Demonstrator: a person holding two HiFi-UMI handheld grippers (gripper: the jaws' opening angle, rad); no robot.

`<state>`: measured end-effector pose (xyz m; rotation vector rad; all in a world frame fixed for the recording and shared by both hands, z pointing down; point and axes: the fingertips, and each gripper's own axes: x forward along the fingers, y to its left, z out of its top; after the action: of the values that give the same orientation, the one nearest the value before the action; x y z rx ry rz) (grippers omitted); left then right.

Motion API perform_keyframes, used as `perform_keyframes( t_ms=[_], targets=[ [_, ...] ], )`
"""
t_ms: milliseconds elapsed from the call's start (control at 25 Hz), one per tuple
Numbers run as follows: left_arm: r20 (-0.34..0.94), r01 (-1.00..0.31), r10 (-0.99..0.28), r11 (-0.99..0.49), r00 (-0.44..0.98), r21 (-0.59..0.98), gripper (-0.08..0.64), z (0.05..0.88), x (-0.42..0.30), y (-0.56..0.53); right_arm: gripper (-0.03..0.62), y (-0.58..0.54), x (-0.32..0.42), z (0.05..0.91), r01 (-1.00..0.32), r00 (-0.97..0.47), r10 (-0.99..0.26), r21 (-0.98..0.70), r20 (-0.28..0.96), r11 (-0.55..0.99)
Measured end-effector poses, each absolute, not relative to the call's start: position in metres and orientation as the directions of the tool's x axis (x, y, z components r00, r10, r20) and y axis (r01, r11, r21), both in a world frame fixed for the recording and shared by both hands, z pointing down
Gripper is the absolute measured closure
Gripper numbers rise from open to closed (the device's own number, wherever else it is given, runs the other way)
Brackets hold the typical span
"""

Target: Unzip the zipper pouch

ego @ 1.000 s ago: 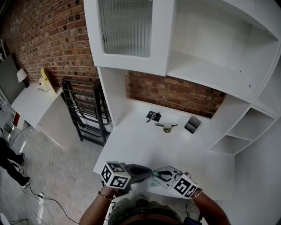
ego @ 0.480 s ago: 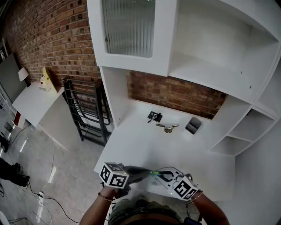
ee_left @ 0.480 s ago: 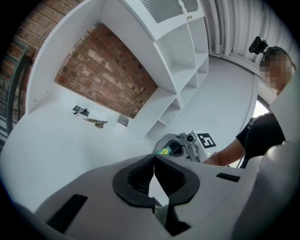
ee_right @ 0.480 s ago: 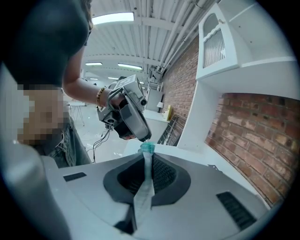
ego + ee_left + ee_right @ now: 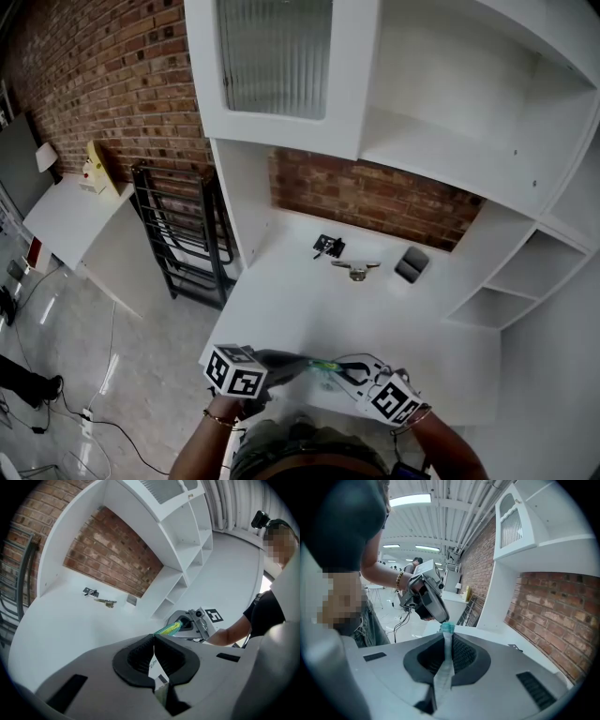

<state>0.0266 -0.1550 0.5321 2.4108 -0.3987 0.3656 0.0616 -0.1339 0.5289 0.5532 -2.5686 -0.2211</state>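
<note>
The zipper pouch [image 5: 325, 366] shows as a thin green and teal strip stretched between my two grippers, just above the white table's [image 5: 309, 309] front edge. My left gripper [image 5: 305, 363] is shut on one end of it; in the left gripper view a pale edge of the pouch [image 5: 155, 666] sits pinched between the closed pads, and the green strip [image 5: 168, 629] runs on to the right gripper [image 5: 186, 622]. My right gripper [image 5: 446, 632] is shut on the other end, with a pale strip of pouch [image 5: 444, 665] between its pads. The pouch's zipper itself is hidden.
At the back of the table lie a black clip [image 5: 327, 247], a small metal piece [image 5: 355, 271] and a dark grey holder [image 5: 411, 265]. A black wire rack [image 5: 178, 234] stands left of the table. White shelves [image 5: 506, 291] rise at the right.
The left gripper has shifted a little to the left and downward, still holding the pouch. The right gripper has stayed where it was.
</note>
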Motion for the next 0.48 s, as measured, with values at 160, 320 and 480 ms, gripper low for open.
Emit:
perform_keyframes(
  t_ms=[160, 320, 480],
  targets=[
    [0.364, -0.385, -0.199, -0.734, 0.91, 0.559, 0.554, 0.534, 0.022, -0.159, 0.583, -0.135, 0.063, 0.527, -0.351, -0.786, -0.43, 0.253, 0.443, 0.902],
    [0.356, -0.382, -0.202, -0.73, 0.913, 0.566, 0.554, 0.538, 0.021, -0.156, 0.583, -0.132, 0.065, 0.529, -0.36, -0.783, -0.438, 0.253, 0.442, 0.898],
    [0.375, -0.396, -0.206, -0.735, 0.904, 0.55, 0.554, 0.543, 0.02, -0.157, 0.583, -0.132, 0.067, 0.529, -0.379, -0.787, -0.453, 0.251, 0.419, 0.891]
  ],
)
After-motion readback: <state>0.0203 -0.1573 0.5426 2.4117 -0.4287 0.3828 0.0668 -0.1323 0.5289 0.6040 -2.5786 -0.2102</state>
